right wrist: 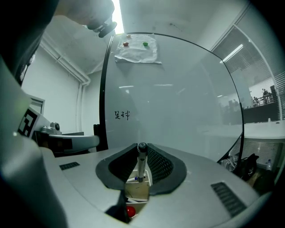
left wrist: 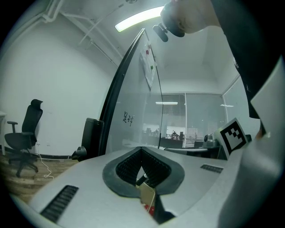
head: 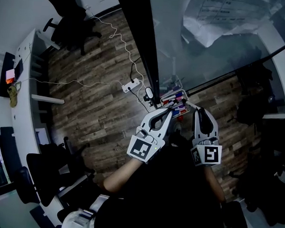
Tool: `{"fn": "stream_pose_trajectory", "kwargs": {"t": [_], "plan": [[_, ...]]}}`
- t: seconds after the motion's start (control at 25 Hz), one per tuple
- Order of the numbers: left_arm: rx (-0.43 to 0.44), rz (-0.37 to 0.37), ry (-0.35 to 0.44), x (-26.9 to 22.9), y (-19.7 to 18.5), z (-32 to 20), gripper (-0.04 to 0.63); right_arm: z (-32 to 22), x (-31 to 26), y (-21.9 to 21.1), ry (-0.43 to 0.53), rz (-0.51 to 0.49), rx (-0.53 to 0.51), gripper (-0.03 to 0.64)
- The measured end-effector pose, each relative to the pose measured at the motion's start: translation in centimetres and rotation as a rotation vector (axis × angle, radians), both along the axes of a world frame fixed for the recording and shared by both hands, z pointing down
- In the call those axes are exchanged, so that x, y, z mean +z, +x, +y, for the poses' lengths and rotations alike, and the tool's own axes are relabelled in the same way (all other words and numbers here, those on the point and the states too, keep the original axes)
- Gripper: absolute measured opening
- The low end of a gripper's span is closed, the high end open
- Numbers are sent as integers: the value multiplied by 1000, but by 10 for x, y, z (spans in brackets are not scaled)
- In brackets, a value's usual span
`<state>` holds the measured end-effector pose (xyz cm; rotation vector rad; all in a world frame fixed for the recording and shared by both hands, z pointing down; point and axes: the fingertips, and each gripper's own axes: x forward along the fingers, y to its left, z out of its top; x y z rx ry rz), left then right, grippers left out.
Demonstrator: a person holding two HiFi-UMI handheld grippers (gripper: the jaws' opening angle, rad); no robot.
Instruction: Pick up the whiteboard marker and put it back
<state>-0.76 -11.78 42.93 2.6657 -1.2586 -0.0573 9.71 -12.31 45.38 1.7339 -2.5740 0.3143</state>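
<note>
In the right gripper view a grey whiteboard marker (right wrist: 141, 164) stands upright between the pads, and my right gripper (right wrist: 141, 149) is shut on it. Its lower end hangs just over a small open box (right wrist: 138, 190) with other markers in it. That box (head: 174, 99), with red and blue markers, sits at the foot of the glass whiteboard (head: 208, 43) in the head view. Both grippers point at it: the left gripper (head: 169, 111) and the right gripper (head: 201, 114) side by side. My left gripper (left wrist: 141, 150) is shut, its tips touching, with nothing between them.
Handwriting and a pinned sheet (right wrist: 136, 49) are on the board. A power strip (head: 130, 85) with a white cable lies on the wood floor to the left. An office chair (head: 71, 24) and white desks (head: 27, 81) stand further left. Dark bags (head: 255, 100) sit at the right.
</note>
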Motion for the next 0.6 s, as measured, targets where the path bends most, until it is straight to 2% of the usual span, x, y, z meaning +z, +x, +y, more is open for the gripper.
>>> {"fn": "stream_pose_trajectory", "kwargs": {"t": [0.6], "plan": [[-23, -14, -9, 2, 4, -14, 8, -22, 6, -6, -24, -14, -38, 78]]}}
